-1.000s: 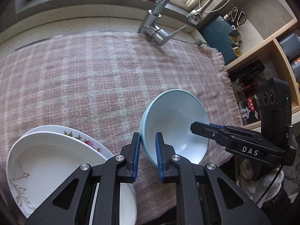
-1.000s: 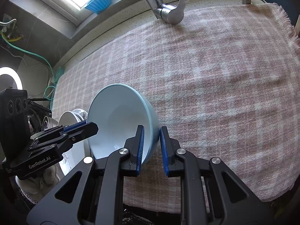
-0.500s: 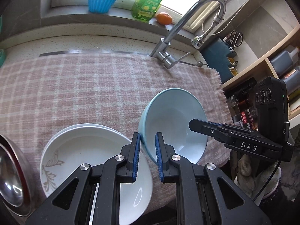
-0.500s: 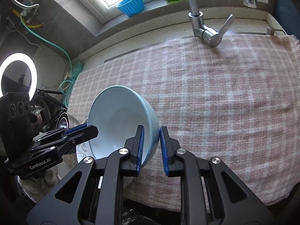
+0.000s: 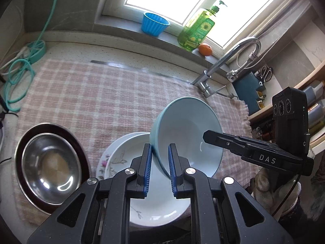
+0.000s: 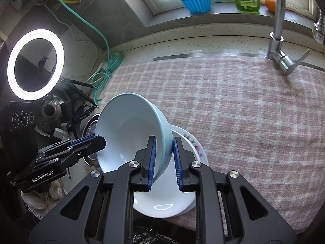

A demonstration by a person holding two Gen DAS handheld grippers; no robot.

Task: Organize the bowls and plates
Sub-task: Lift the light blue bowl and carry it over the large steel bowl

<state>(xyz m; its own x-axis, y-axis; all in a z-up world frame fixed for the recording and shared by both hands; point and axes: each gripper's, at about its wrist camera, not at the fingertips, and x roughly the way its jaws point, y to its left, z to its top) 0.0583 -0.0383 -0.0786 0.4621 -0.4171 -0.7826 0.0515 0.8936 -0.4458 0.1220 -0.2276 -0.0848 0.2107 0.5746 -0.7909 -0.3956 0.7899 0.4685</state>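
Note:
A light blue bowl (image 5: 189,134) hangs in the air between both grippers, above the stacked white floral plates (image 5: 126,156). My left gripper (image 5: 159,152) is shut on the bowl's left rim. My right gripper (image 6: 164,146) is shut on its right rim; the bowl (image 6: 130,130) and the plates (image 6: 168,195) below it also show in that view. A steel bowl (image 5: 48,162) sits in a dark plate (image 5: 81,150) to the left of the white plates.
A pink checked cloth (image 5: 97,93) covers the counter. A tap (image 5: 231,61) stands at the back right. A blue cup (image 5: 154,23), a green soap bottle (image 5: 197,28) and an orange (image 5: 205,49) stand on the sill. A ring light (image 6: 35,64) and cables stand at the left.
Both grippers have carried the blue bowl up and to the left, over the white plates. The steel bowl has come fully into view at the left.

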